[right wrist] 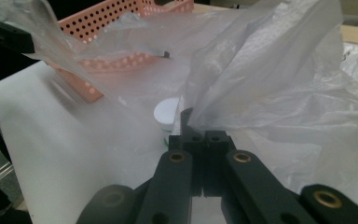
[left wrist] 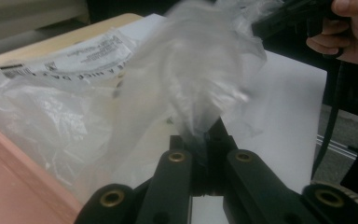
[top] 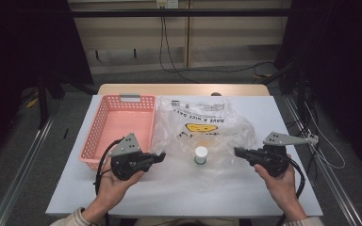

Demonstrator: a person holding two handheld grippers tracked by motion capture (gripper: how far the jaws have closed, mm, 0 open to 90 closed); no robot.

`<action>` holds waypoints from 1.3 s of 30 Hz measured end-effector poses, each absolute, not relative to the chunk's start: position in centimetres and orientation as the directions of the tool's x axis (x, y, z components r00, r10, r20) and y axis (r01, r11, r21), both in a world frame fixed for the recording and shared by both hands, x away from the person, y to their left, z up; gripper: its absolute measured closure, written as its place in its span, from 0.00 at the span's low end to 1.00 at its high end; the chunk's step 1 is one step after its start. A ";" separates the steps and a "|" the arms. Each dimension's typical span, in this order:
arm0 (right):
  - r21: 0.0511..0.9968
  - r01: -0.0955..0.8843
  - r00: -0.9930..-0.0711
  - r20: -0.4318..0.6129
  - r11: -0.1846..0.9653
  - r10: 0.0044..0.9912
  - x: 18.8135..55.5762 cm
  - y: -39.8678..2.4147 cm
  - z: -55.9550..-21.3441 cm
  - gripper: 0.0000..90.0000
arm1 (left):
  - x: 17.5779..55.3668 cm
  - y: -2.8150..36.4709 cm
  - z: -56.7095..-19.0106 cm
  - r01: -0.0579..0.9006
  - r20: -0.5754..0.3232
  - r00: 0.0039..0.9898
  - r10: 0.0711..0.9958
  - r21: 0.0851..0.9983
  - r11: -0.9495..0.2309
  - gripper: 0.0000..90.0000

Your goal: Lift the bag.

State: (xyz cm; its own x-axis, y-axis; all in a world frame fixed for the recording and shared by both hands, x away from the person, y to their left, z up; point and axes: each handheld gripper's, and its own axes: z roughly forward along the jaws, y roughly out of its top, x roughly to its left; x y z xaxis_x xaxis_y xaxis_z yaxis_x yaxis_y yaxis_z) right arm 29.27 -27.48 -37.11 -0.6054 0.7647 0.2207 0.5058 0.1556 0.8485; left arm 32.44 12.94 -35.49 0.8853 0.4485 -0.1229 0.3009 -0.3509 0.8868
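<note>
White table point(top: 245, 188) under dark surrounds, bare along near edge and right side. Clear crinkled bag point(top: 202, 125) mid-table, pink perforated basket point(top: 122, 123) just left, small white-capped bottle point(top: 201, 154) under the film. Left gripper point(top: 161, 155) and right gripper point(top: 236, 151) clamped on bag's near corners.

Left gripper view: jaws closed on bunched film point(left wrist: 200, 93).

Right gripper view: jaws pinching film point(right wrist: 261, 79), cap point(right wrist: 168, 113) just beyond.

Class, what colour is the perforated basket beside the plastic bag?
The basket is salmon pink, clearest in the high view.

A pink basket point(top: 122, 123) and, apparently, a white-capped jar point(top: 201, 155).
</note>
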 end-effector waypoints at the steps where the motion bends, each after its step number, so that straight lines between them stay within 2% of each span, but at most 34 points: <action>1: 0.853 0.498 -0.608 0.213 0.158 0.765 29.4 -27.5 -36.9 1.00 | 32.6 13.0 -35.3 0.302 -0.125 0.883 0.453 0.889 -0.344 1.00; 14: 0.888 0.440 -0.622 0.195 0.133 0.758 31.8 -27.2 -34.5 1.00 | 34.7 13.4 -33.0 0.297 -0.127 0.864 0.486 0.910 -0.290 1.00; 21: 0.924 0.376 -0.630 0.197 0.074 0.751 33.1 -27.2 -32.3 1.00 | 35.1 12.7 -31.1 0.268 -0.120 0.868 0.481 0.930 -0.252 1.00; 28: 0.946 0.323 -0.636 0.201 0.021 0.745 34.4 -26.9 -30.5 1.00 | 36.3 13.2 -29.4 0.279 -0.142 0.845 0.516 0.939 -0.199 1.00; 39: 0.964 0.262 -0.630 0.143 0.036 0.764 35.4 -27.1 -26.9 1.00 | 37.3 13.5 -26.8 0.217 -0.078 0.825 0.560 0.958 -0.186 1.00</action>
